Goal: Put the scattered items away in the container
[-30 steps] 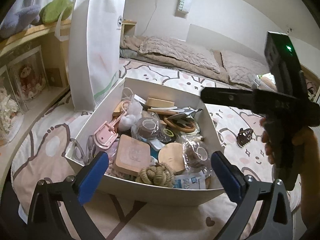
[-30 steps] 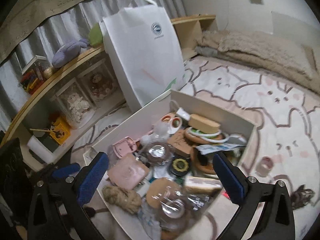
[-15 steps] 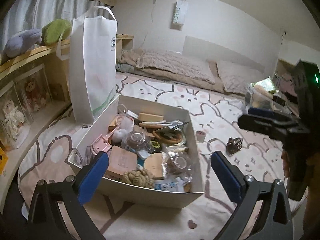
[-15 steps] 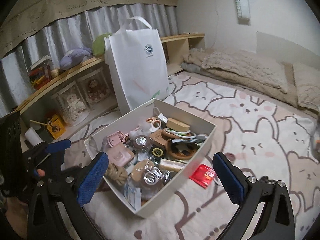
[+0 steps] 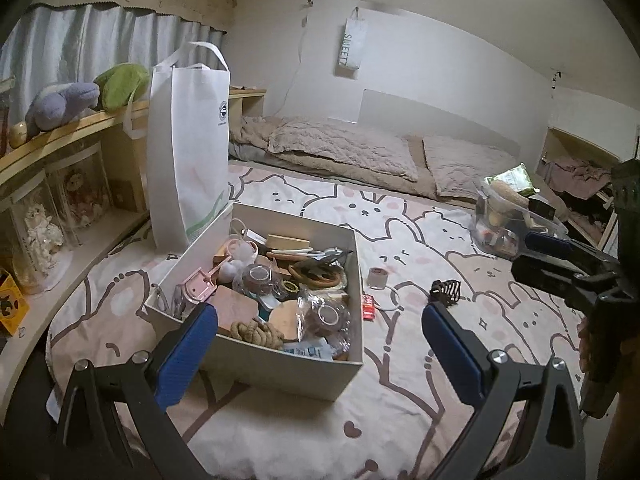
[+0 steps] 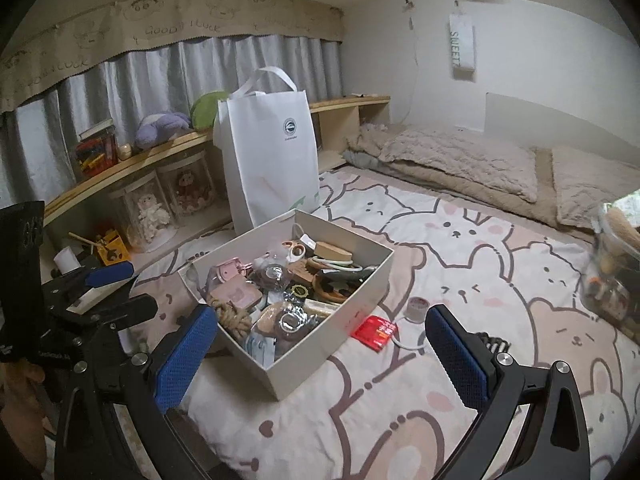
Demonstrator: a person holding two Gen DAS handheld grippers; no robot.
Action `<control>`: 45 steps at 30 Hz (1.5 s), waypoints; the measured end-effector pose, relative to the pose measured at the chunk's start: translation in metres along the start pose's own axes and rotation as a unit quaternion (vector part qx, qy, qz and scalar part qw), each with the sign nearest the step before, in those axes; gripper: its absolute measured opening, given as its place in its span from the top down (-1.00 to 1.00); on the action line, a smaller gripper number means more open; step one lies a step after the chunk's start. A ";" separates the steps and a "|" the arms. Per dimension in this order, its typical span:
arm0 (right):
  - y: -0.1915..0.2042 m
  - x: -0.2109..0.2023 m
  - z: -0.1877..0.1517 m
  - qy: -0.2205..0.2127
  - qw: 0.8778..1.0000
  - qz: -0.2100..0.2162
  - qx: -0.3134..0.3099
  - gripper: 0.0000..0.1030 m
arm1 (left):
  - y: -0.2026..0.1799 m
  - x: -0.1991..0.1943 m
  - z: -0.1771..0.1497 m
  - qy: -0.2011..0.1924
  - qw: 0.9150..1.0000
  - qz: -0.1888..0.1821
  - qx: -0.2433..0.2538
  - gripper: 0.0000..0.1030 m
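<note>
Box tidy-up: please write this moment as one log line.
left hand-held gripper open | right hand-held gripper open | box full | red packet, hair clip outside

Left gripper (image 5: pixel 320 344) raised, jaws spread wide, blue pads (image 5: pixel 186 354) well apart, nothing between them; seen from right wrist view at far left (image 6: pixel 100 280), hand (image 6: pixel 20 400) partly visible below it. Right gripper (image 6: pixel 322 346) likewise held wide, empty, blue pads (image 6: pixel 456 354) apart; in left wrist view at right edge (image 5: pixel 560 256), pointing left, hand (image 5: pixel 592 344) gripping handle.
</note>
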State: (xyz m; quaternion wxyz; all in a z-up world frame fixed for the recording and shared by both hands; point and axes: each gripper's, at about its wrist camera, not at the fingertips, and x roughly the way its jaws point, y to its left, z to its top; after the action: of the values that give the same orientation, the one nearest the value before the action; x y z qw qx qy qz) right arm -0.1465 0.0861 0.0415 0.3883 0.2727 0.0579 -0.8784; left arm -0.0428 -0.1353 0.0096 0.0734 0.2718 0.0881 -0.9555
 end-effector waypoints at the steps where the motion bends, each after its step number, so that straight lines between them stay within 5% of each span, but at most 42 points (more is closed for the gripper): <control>1: 0.000 -0.005 -0.002 -0.003 1.000 -0.003 0.000 -1.00 | -0.002 -0.004 -0.001 -0.001 1.000 -0.001 0.001 -0.99; 23: 0.001 -0.082 -0.061 -0.041 0.998 -0.053 0.021 -1.00 | -0.039 -0.057 -0.037 -0.018 0.999 -0.003 0.034 -0.99; 45: 0.017 -0.105 -0.087 -0.045 0.995 -0.086 -0.003 -1.00 | -0.055 -0.074 -0.057 -0.030 0.998 -0.003 0.047 -0.99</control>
State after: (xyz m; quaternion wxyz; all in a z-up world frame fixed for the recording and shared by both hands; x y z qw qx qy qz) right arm -0.0383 0.1699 0.0249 0.3145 0.2258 0.0659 -0.9196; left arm 0.0381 -0.0626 0.0090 0.0603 0.2464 0.0416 -0.9664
